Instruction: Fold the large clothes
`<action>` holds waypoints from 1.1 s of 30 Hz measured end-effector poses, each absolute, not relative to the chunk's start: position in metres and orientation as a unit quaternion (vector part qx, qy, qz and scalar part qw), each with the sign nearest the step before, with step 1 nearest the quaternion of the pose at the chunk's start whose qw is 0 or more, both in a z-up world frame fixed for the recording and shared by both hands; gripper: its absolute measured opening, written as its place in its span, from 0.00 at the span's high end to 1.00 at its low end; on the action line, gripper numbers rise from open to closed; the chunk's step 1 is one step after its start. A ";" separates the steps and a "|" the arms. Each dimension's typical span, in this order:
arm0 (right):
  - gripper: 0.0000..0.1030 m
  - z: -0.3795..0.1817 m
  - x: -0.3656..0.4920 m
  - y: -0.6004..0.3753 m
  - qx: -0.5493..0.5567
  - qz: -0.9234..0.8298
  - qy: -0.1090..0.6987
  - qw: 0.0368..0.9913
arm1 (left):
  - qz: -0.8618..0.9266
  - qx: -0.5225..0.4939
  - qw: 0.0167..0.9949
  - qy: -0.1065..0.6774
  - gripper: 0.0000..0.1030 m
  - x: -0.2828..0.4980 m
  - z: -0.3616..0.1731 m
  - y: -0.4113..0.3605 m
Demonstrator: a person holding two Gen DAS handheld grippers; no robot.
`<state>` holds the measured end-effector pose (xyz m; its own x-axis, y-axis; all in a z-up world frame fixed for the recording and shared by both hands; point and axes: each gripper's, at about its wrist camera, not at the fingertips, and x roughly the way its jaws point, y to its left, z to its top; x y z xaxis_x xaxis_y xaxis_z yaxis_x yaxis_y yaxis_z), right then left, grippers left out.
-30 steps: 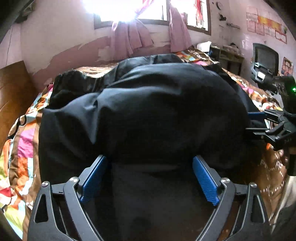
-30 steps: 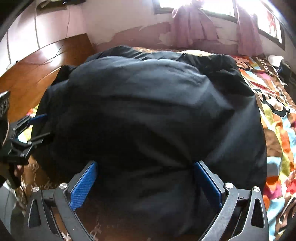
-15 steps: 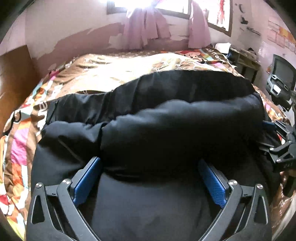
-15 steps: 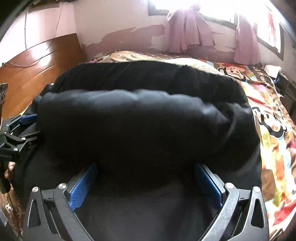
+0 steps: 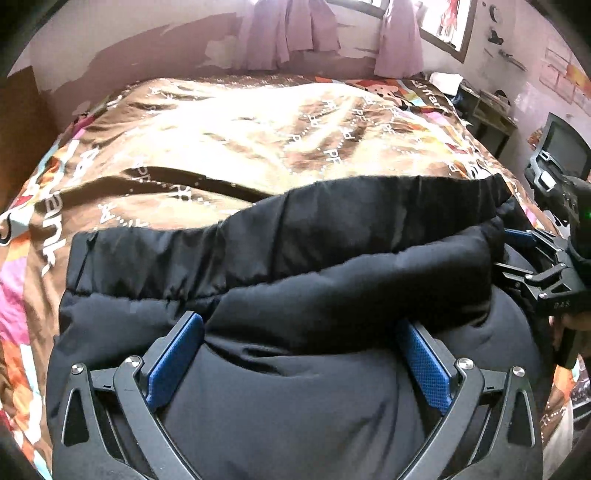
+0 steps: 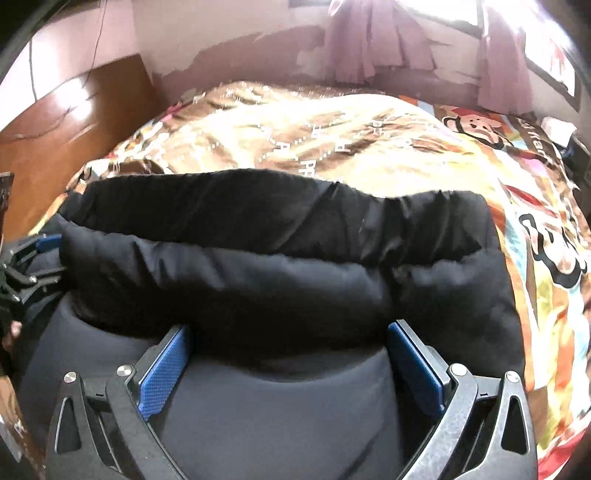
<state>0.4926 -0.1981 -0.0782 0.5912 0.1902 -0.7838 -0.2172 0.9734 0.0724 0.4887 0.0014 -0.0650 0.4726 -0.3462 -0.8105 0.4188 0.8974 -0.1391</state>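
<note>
A black puffy jacket (image 5: pixel 332 280) lies across the near part of the bed, its top layer folded over toward me into a thick roll (image 6: pixel 258 273). My left gripper (image 5: pixel 297 321) stands wide open, with the roll's edge resting between and over its blue pads (image 5: pixel 173 362). My right gripper (image 6: pixel 289 328) is just as wide, the fold bulging between its pads (image 6: pixel 162 373) without being pinched. In each wrist view the other gripper shows at the jacket's end: the right gripper (image 5: pixel 513 251) and the left gripper (image 6: pixel 40 254).
A brown and colourful cartoon quilt (image 5: pixel 258 129) covers the bed beyond the jacket. A wooden headboard (image 6: pixel 74 110) stands at the left. Pink curtains (image 5: pixel 288 33) hang on the far wall. A desk (image 5: pixel 487 107) and a dark screen (image 5: pixel 565 147) are at the right.
The jacket's raised half has come down toward me and now lies as a roll on the lower half, uncovering the quilt. Both grippers drew back with it; the left jaws widened slightly.
</note>
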 end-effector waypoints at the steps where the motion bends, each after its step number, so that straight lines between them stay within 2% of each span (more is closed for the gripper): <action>1: 0.00 -0.080 0.496 -0.201 -0.012 0.119 0.436 0.892 | -0.223 0.035 0.855 0.466 0.01 0.493 -0.066 0.001; 19: 0.00 -0.100 0.509 -0.204 0.021 0.109 0.392 0.913 | -0.238 -0.033 0.877 0.416 0.01 0.510 -0.078 0.020; 33: 0.00 -0.104 0.507 -0.205 0.027 0.112 0.378 0.919 | -0.237 -0.036 0.883 0.403 0.01 0.509 -0.080 0.019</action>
